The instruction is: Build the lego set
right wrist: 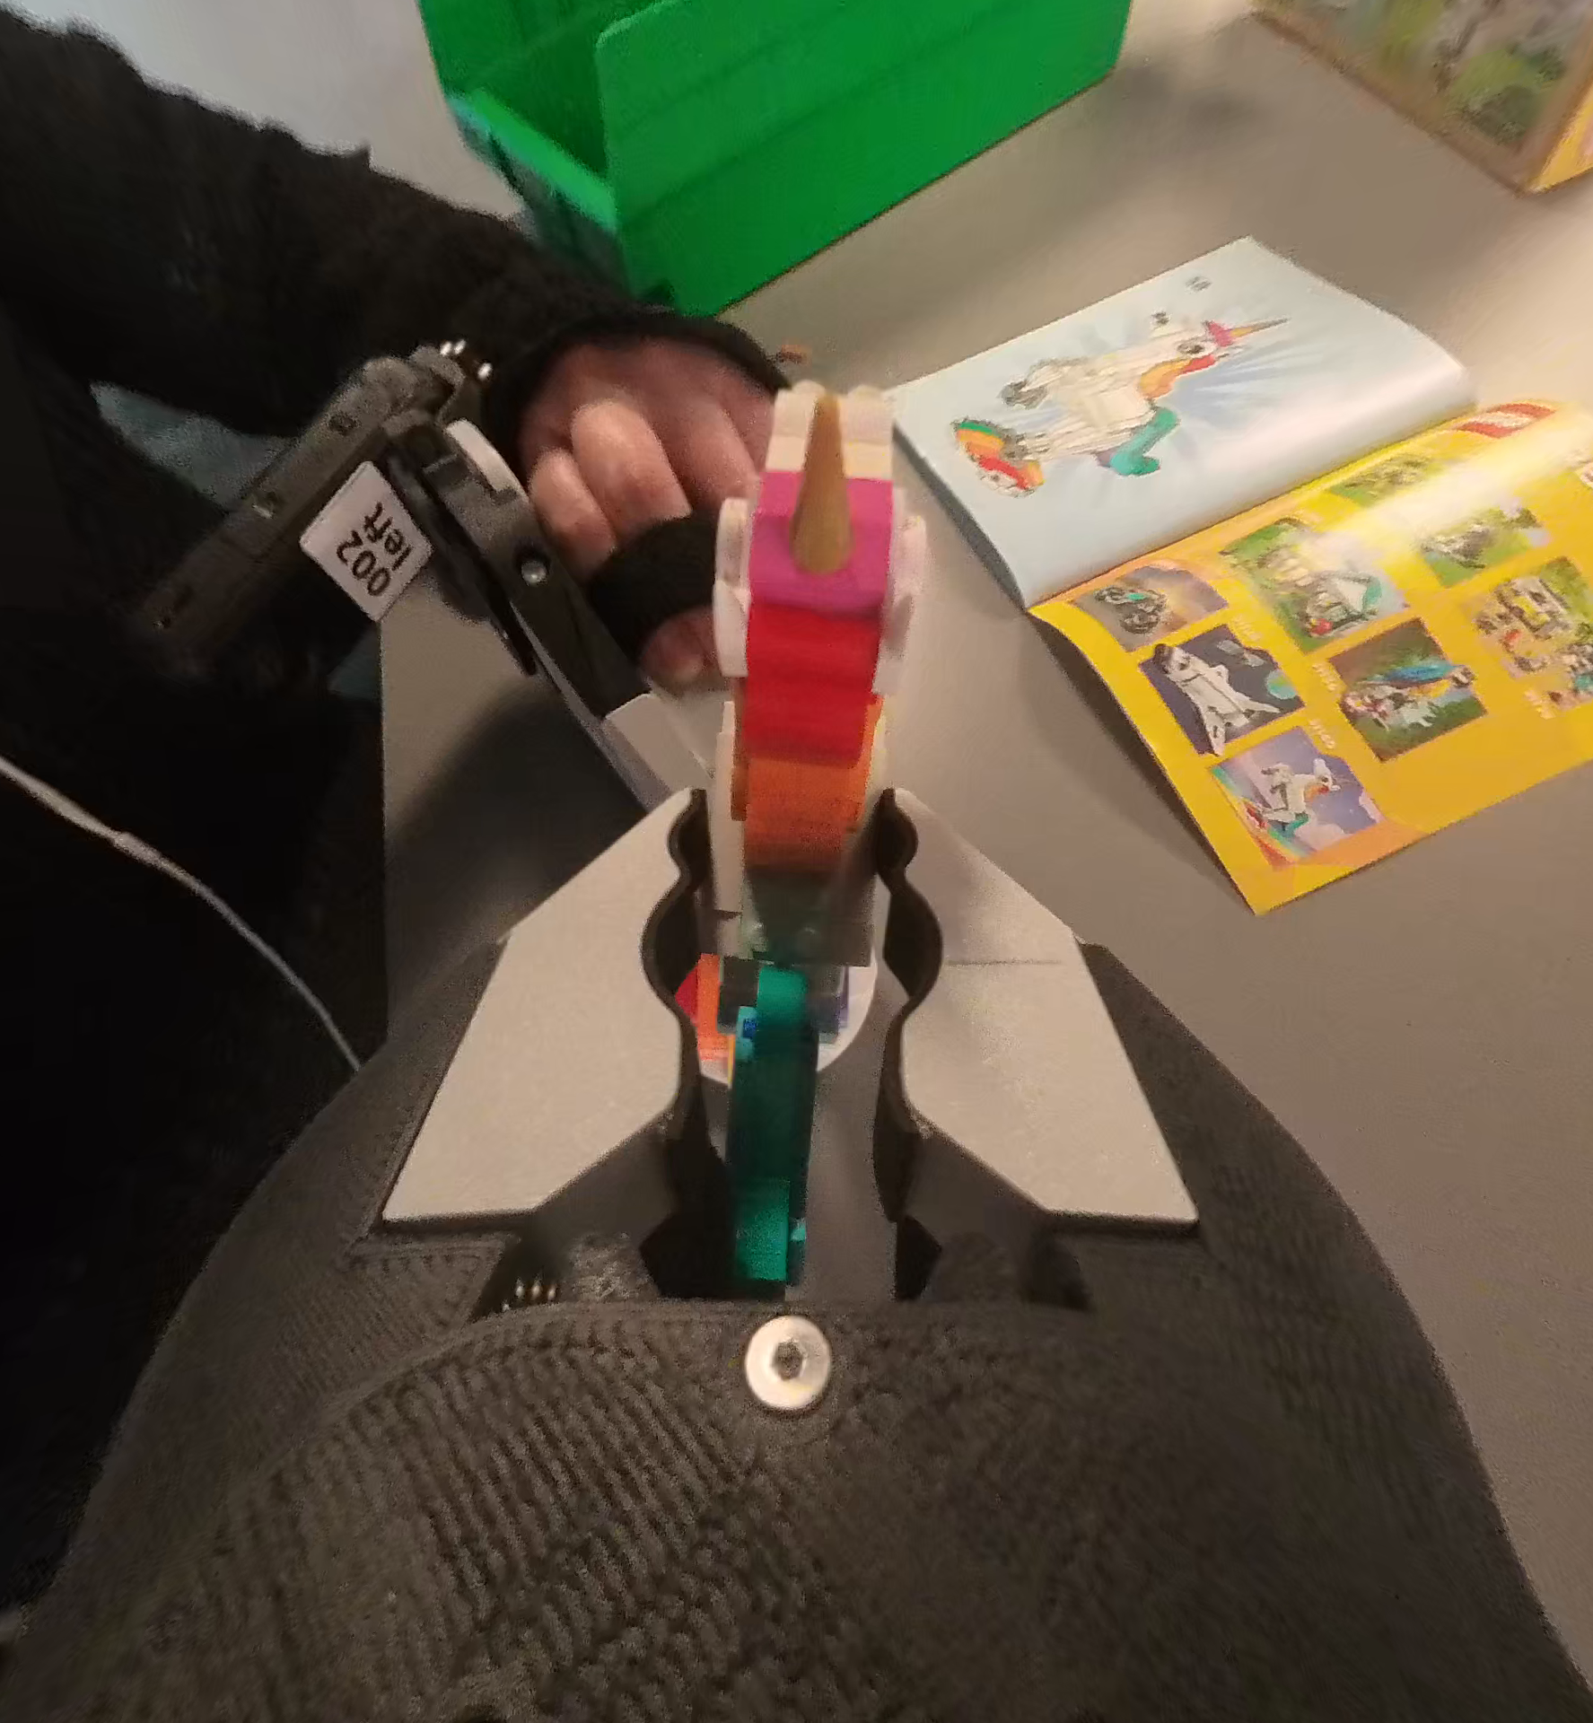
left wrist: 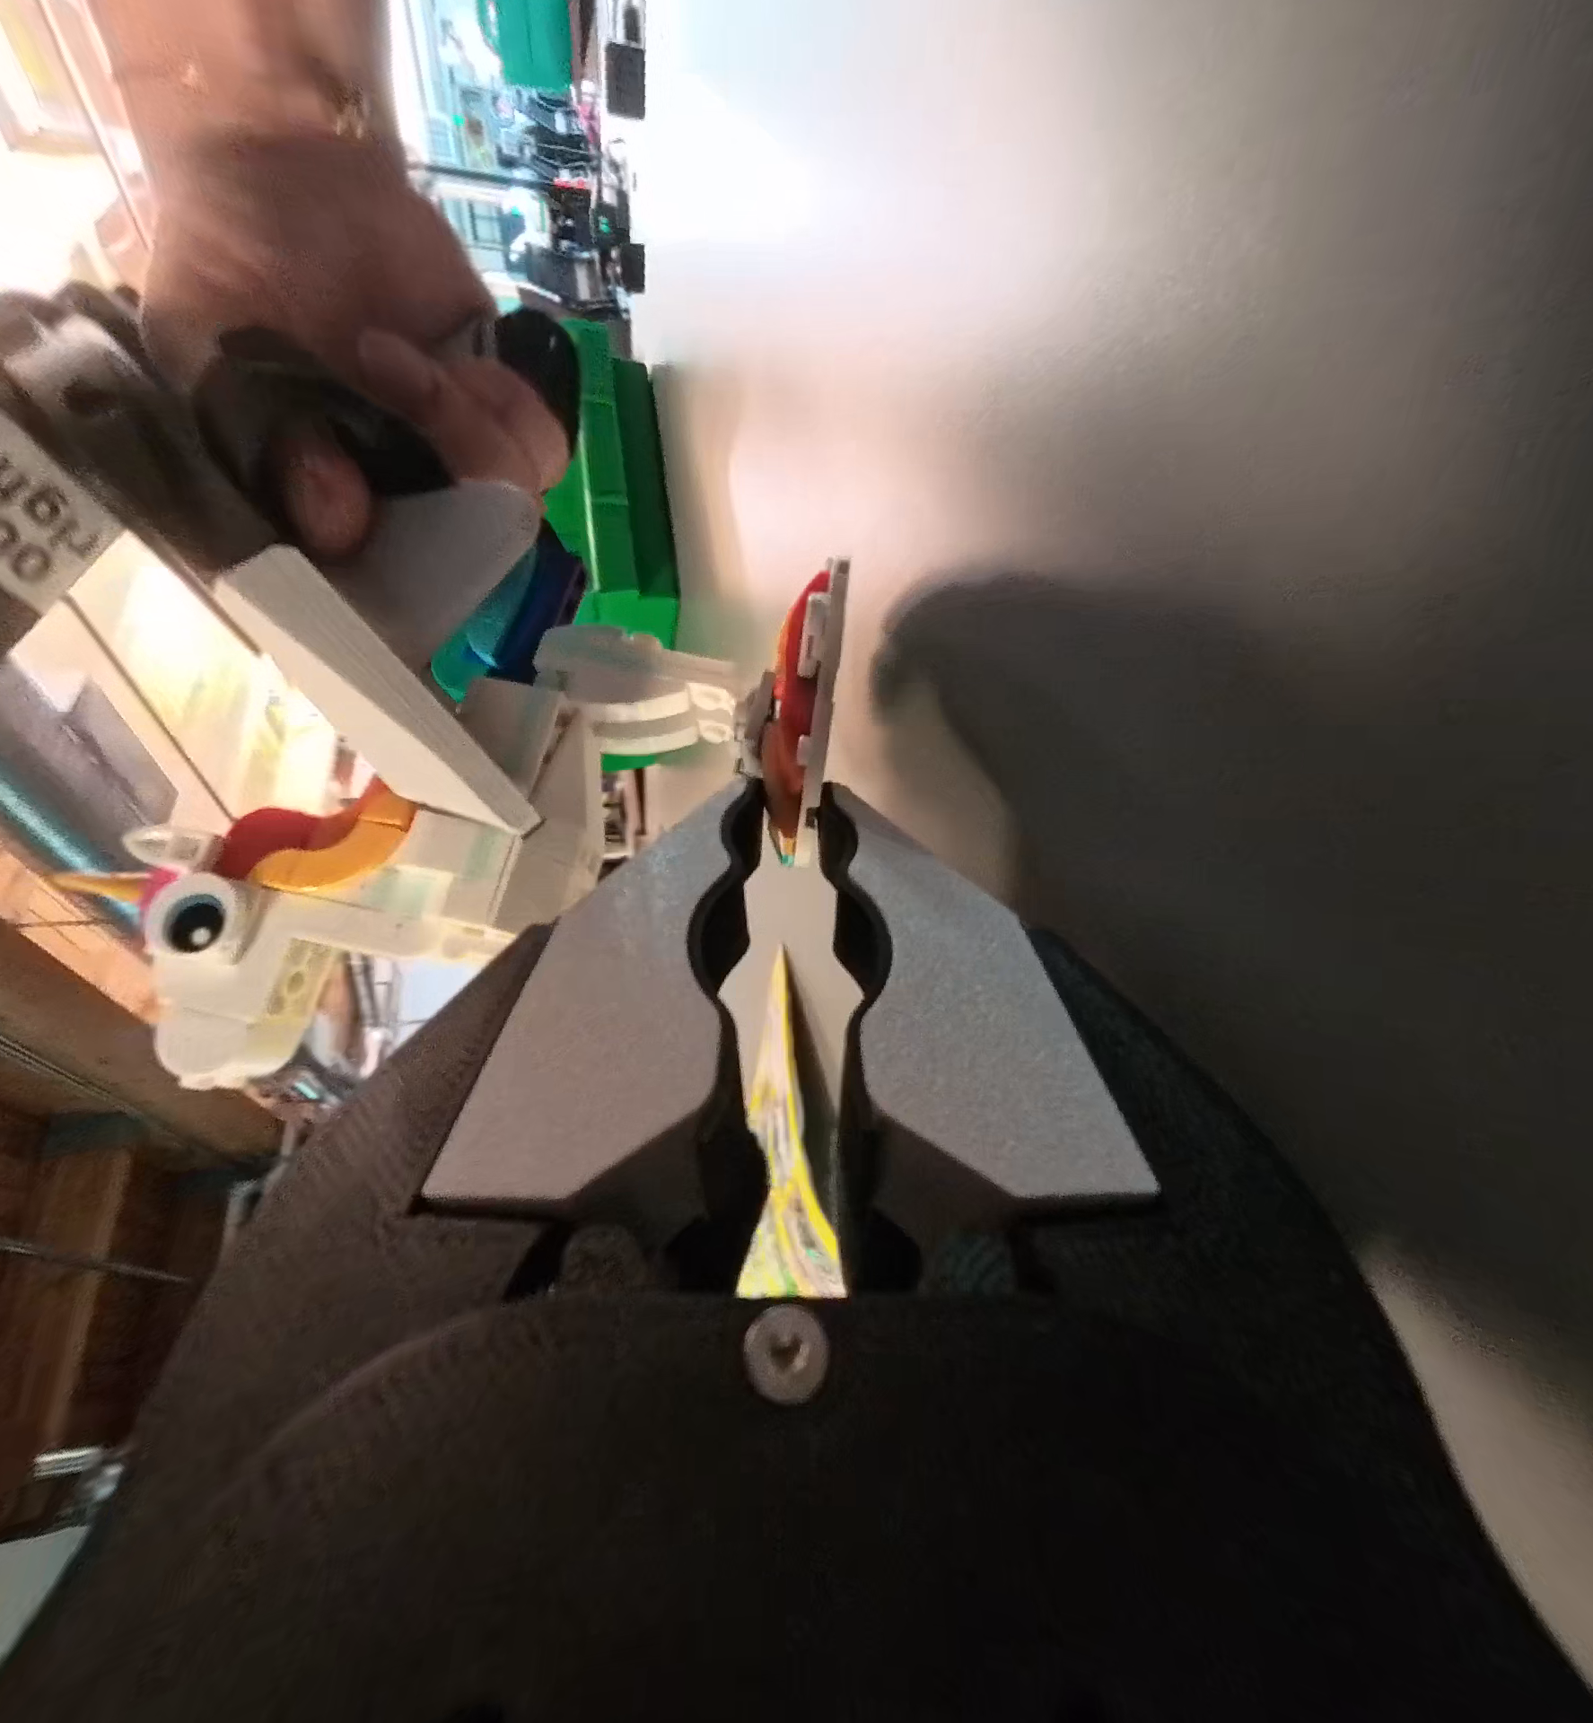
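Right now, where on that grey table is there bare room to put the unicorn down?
Bare table lies to the right of the right tongs, below the yellow booklet. Farther back it is crowded: blue booklet, green bin, box.

Crowded at the middle, open table to the right

The unicorn model (right wrist: 806, 671) fills the gap between the right gripper (right wrist: 797, 820) fingers, the left gripper (right wrist: 671, 746) pressing close beside it. A green bin (right wrist: 774, 140) blocks the far side; booklets (right wrist: 1240, 559) cover the table (right wrist: 1333, 1165) nearby, bare beyond.
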Tool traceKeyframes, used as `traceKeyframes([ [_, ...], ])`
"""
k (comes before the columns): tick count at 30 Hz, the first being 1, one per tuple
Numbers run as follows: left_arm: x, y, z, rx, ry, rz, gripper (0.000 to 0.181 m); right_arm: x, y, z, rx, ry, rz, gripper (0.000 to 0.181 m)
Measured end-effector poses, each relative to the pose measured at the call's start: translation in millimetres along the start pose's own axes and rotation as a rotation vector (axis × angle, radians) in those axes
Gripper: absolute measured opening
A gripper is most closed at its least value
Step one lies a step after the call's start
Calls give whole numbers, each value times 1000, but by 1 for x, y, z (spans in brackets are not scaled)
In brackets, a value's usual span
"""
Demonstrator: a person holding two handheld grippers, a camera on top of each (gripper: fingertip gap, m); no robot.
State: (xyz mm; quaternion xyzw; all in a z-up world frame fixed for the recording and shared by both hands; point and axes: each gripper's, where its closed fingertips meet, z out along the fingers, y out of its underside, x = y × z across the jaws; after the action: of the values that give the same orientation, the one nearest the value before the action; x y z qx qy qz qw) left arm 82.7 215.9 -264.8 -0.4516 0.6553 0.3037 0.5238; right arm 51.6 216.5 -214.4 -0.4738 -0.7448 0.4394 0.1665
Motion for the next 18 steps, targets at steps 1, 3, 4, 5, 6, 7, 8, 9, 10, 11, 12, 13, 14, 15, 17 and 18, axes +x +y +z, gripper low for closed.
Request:
traceKeyframes([
  [1, -1, -1, -1, 1, -8, 11, 11, -1, 0, 0, -17, -15, -3, 35],
  [3, 0, -1, -1, 0, -12, 20, 11, -1, 0, 0, -38, -34, 6, 34],
  [4, 1, 0, -1, -3, -7, 21, 11, 0, 1, 0, -45, -37, 13, 34],
  [5, 2, 0, -1, -4, -2, 25, 11, 0, 2, 1, -48, -39, 23, 34],
  [6, 2, 1, -1, -6, -4, 31, 11, 1, 3, 1, -49, -41, 31, 34],
  [7, 2, 2, -1, -14, -6, 34, 11, 2, 3, 1, -44, -37, 35, 35],
  [8, 2, 3, -1, -19, -2, 30, 11, 4, 3, 0, -35, -28, 40, 35],
  [9, 3, 4, -1, -17, 5, 24, 11, 4, 3, 0, -23, -21, 48, 34],
  [10, 4, 4, -1, -12, 11, 22, 11, 4, 4, 0, -9, -17, 56, 35],
  [11, 5, 3, -2, -12, 17, 23, 11, 4, 5, 0, 3, -12, 63, 35],
  [12, 6, 4, -1, -15, 16, 29, 11, 5, 6, 0, 17, -6, 69, 35],
  [13, 6, 3, -2, -17, 12, 38, 11, 4, 6, -1, 38, -3, 76, 35],
  [14, 6, 3, -2, -17, 11, 40, 11, 4, 6, -2, 64, -6, 86, 35],
  [15, 6, 3, -2, -17, 11, 39, 11, 3, 5, -3, 92, -11, 96, 35],
  [17, 5, 4, -2, -20, 8, 30, 11, 1, 4, -7, 148, -21, 106, 34],
  [18, 5, 5, -2, -22, 8, 26, 11, 1, 4, -8, 170, -20, 109, 34],
])
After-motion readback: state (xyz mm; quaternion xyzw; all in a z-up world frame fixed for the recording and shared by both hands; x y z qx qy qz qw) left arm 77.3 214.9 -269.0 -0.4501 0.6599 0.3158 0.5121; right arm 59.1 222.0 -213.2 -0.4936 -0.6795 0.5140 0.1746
